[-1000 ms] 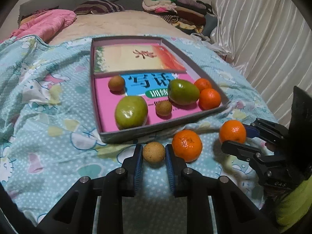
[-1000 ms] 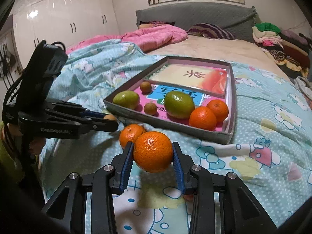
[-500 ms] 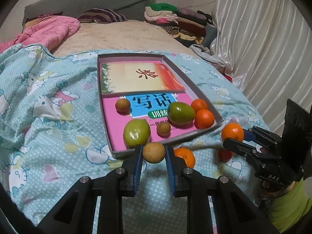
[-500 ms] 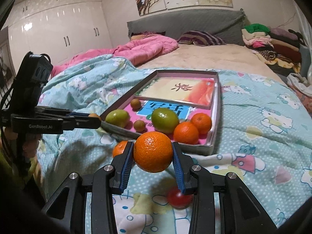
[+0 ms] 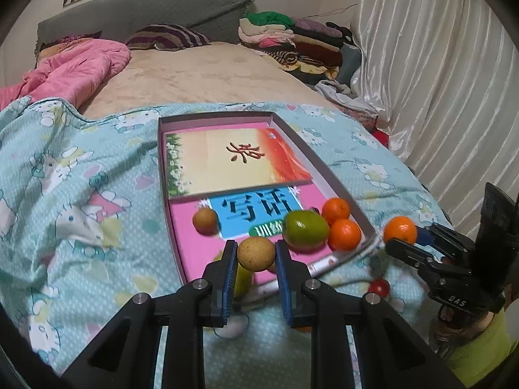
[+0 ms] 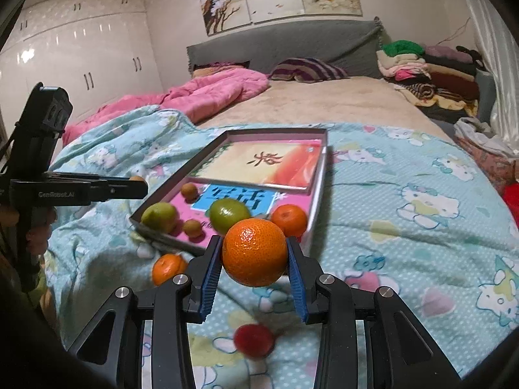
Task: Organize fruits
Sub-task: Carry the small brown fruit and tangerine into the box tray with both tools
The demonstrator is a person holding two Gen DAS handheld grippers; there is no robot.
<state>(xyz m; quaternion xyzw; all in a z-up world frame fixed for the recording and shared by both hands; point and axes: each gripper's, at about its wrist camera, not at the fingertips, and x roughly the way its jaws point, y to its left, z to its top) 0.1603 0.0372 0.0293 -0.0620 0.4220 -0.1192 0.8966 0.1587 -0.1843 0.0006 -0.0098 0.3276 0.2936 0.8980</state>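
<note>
1. Left gripper (image 5: 255, 253) clamps a small tan fruit (image 5: 255, 253) between its blue pads, held above the near end of the tray (image 5: 327, 170).
2. Right gripper (image 6: 254, 253) squeezes an orange (image 6: 254, 252), raised over the blue patterned blanket (image 6: 405, 214) just short of the tray's near wall.
3. Inside the tray lie a green fruit (image 5: 305, 229), two oranges (image 5: 344, 234) touching each other, and a brown fruit (image 5: 205, 220).
4. A loose orange (image 6: 168, 267) and a small red fruit (image 6: 254, 339) rest on the blanket below the grippers.
5. Folded clothes (image 6: 428, 68) are stacked at the bed's far corner.
</note>
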